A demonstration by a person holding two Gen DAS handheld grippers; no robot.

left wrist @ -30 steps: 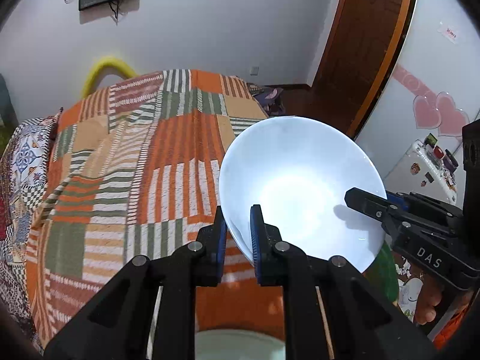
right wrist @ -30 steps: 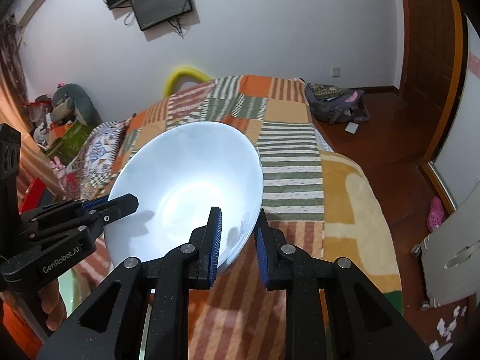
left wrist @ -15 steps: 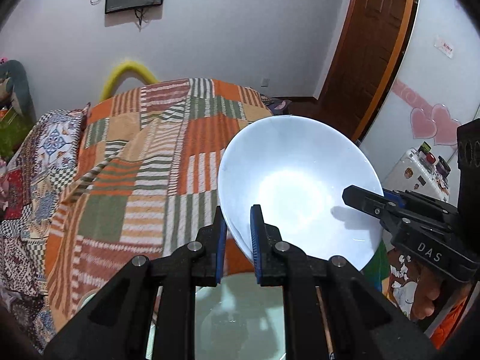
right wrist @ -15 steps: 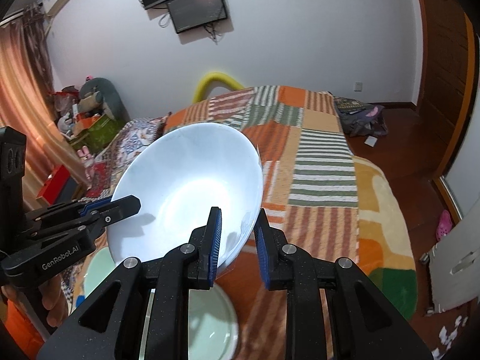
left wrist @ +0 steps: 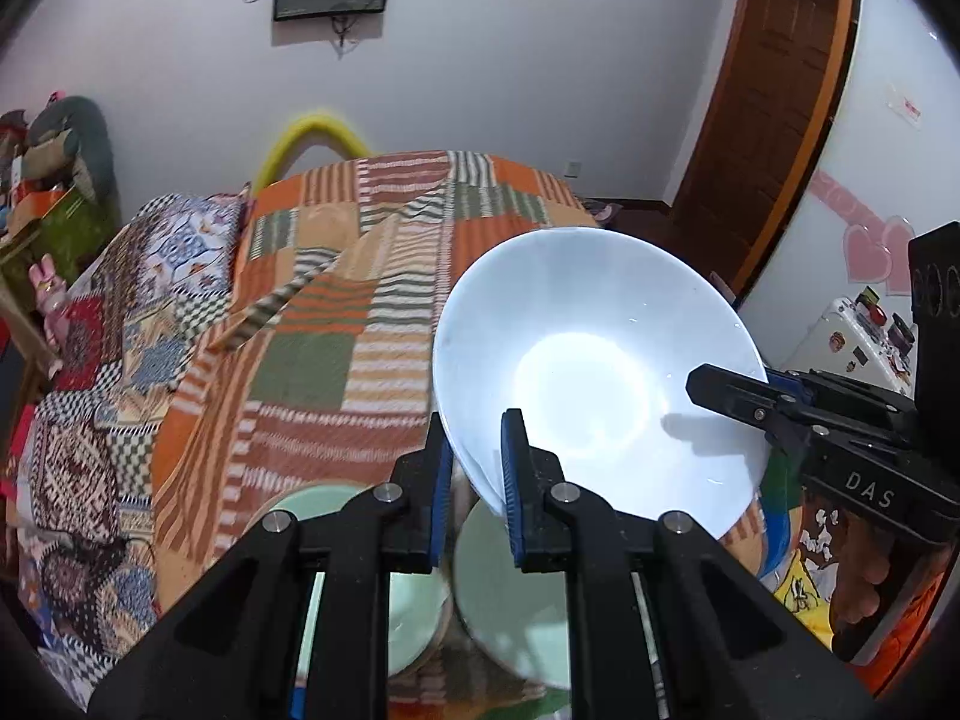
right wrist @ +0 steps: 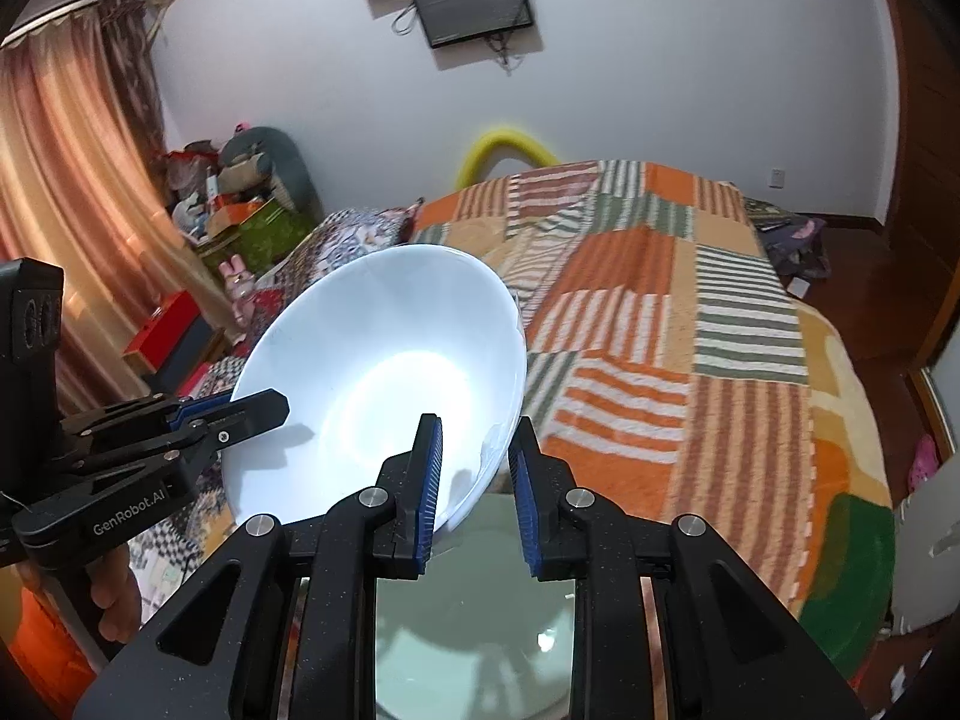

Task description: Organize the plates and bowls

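Note:
A large white bowl is held in the air between both grippers. My left gripper is shut on its near-left rim. My right gripper is shut on the opposite rim of the bowl; it shows in the left wrist view at the right. The left gripper shows in the right wrist view at the left. Below the bowl lie two pale green plates. One pale green plate lies under my right gripper.
A bed with an orange, green and striped patchwork blanket fills the space ahead. Boxes and toys are piled by the curtain. A wooden door and a white cabinet with heart stickers stand at the right.
Both grippers have tilted up and drawn back with the bowl. The green plates have come into view beneath it. The grip on the bowl is unchanged.

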